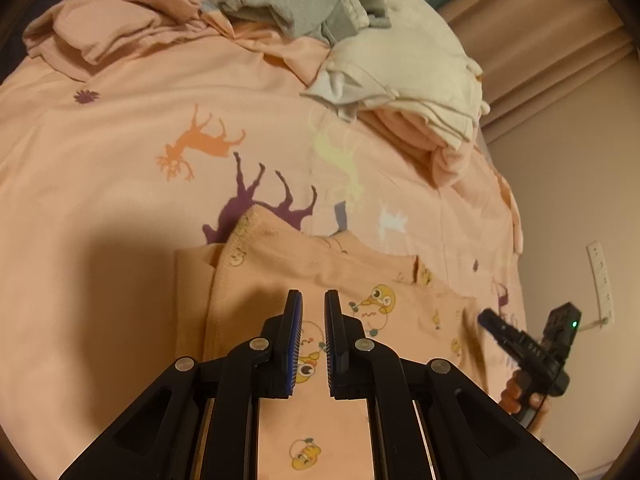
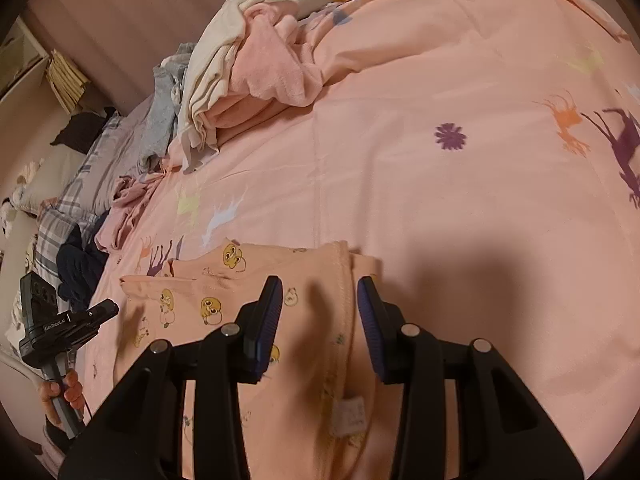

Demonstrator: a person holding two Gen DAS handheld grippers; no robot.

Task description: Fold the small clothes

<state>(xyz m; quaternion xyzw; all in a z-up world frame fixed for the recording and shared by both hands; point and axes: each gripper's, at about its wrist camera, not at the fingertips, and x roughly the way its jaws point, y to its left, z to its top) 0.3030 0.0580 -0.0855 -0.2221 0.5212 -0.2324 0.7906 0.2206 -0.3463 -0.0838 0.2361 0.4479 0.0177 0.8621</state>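
A small peach garment (image 1: 360, 280) printed with yellow cartoon chicks lies flat on the pink deer-print bedsheet (image 1: 120, 160). My left gripper (image 1: 313, 300) hovers over its middle, jaws nearly together with nothing between them. In the right wrist view the same garment (image 2: 224, 292) lies under my right gripper (image 2: 319, 292), whose jaws stand apart above a stitched hem and grip nothing. A white label (image 2: 348, 412) shows near the garment's lower edge. Each view also catches the other tool: the right gripper (image 1: 486, 317) at the garment's right side, the left gripper (image 2: 110, 307) at its left.
A heap of cream, pink and grey clothes (image 1: 400, 60) sits at the far side of the bed; it appears as a clothes pile (image 2: 240, 80) in the right wrist view. A plaid pillow (image 2: 72, 200) and dark clothes (image 2: 80, 264) lie at the left. A wall (image 1: 580, 200) borders the bed.
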